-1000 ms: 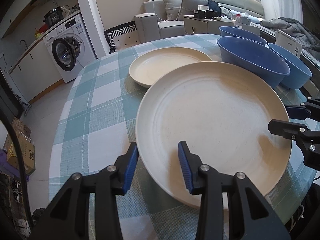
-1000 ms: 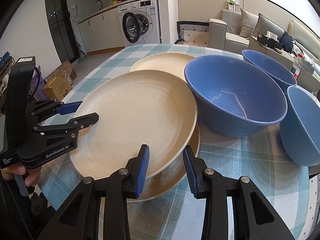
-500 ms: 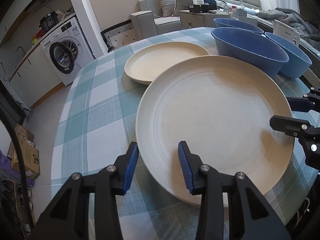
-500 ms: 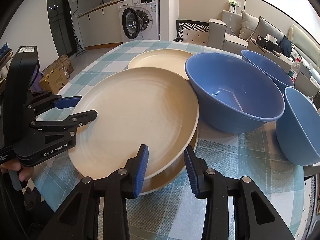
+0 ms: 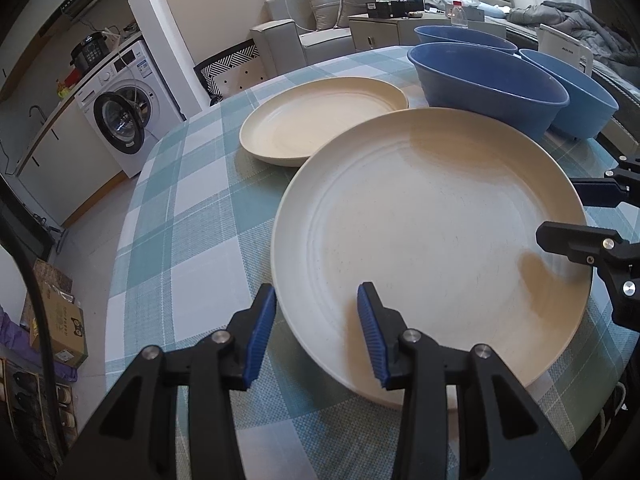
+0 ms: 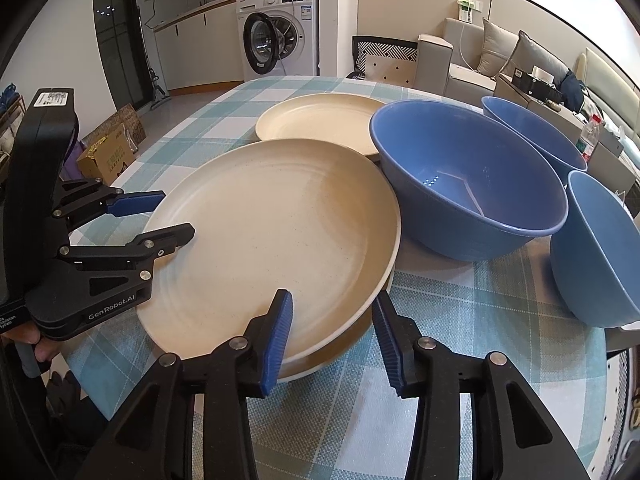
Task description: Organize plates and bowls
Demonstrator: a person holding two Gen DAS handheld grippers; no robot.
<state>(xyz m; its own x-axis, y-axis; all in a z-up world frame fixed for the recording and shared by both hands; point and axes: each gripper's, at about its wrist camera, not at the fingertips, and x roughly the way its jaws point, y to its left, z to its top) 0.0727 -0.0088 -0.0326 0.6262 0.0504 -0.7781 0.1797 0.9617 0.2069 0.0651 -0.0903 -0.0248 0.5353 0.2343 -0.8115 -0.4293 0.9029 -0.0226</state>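
Observation:
A large cream plate (image 5: 432,232) (image 6: 276,240) lies on top of a second cream plate (image 6: 340,348), of which only the rim shows. A third cream plate (image 5: 320,124) (image 6: 320,120) lies behind them. Three blue bowls (image 5: 488,80) (image 6: 468,184) stand to the right. My left gripper (image 5: 316,320) (image 6: 168,216) is open, its jaws on either side of the top plate's near-left rim. My right gripper (image 6: 332,320) (image 5: 560,216) is open, its jaws straddling the stacked rims on the opposite side.
The round table has a teal and white checked cloth (image 5: 188,200). A washing machine (image 5: 120,108), a sofa (image 5: 312,28) and a side cabinet stand beyond it. A cardboard box (image 6: 108,152) lies on the floor beside the table.
Both grippers stay open around the top plate's rim. The views have shifted slightly, as if both grippers drew back and sank a little; the plates and bowls have not moved.

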